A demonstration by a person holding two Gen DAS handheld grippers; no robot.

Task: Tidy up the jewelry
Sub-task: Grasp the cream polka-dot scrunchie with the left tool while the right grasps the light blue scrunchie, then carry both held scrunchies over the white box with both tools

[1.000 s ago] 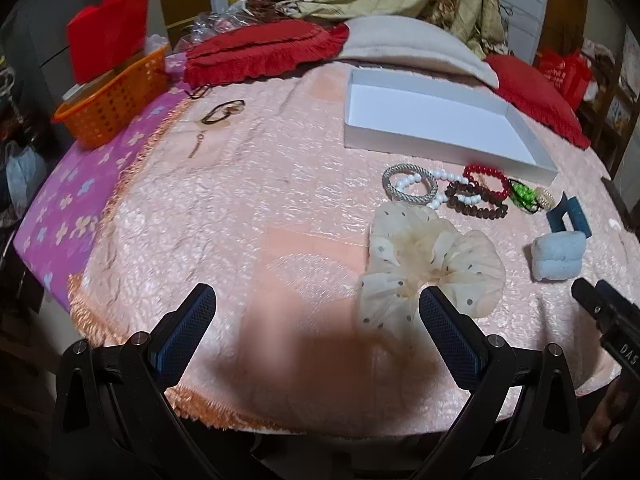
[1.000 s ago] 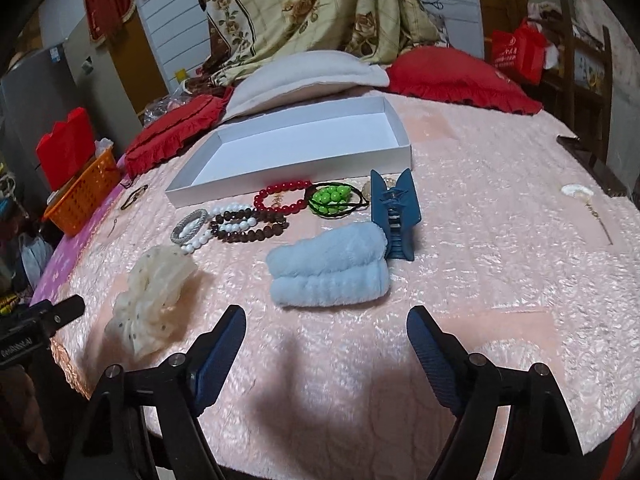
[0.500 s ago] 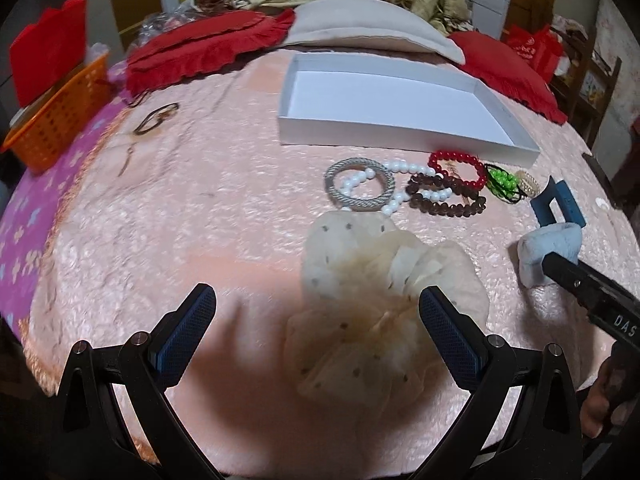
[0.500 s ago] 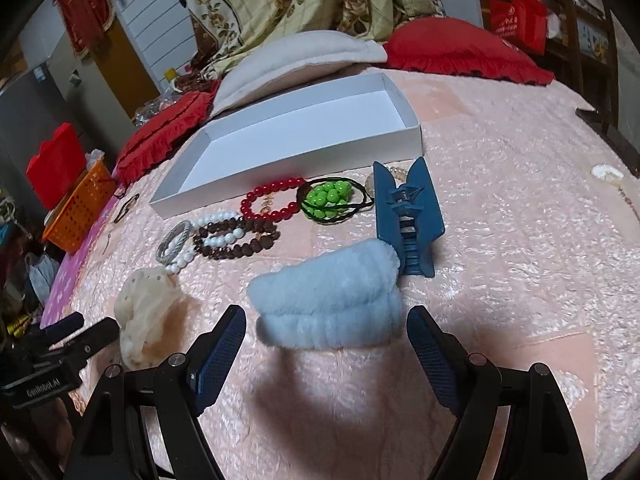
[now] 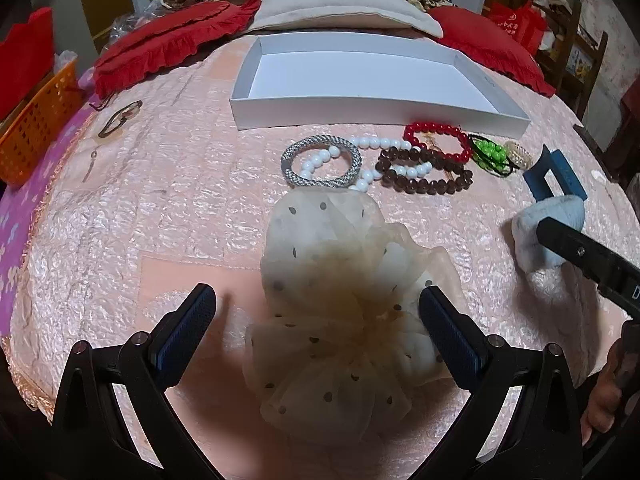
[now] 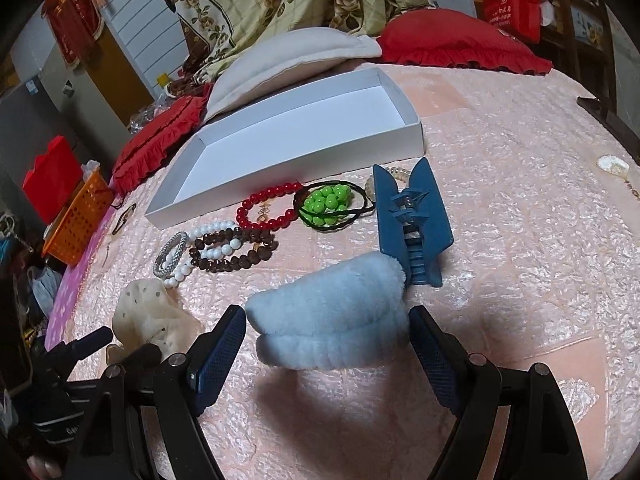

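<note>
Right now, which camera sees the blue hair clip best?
The right wrist view: the blue hair clip shows whole, with spring and teeth, behind the fluffy blue scrunchie. The left wrist view shows only a small part near its right edge.

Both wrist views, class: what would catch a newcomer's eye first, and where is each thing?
First, the cream dotted scrunchie between the open left gripper fingers, and the fluffy blue scrunchie between the open right gripper fingers. Beyond them a row of bead bracelets lies on the pink bedspread, before the white box.
</note>
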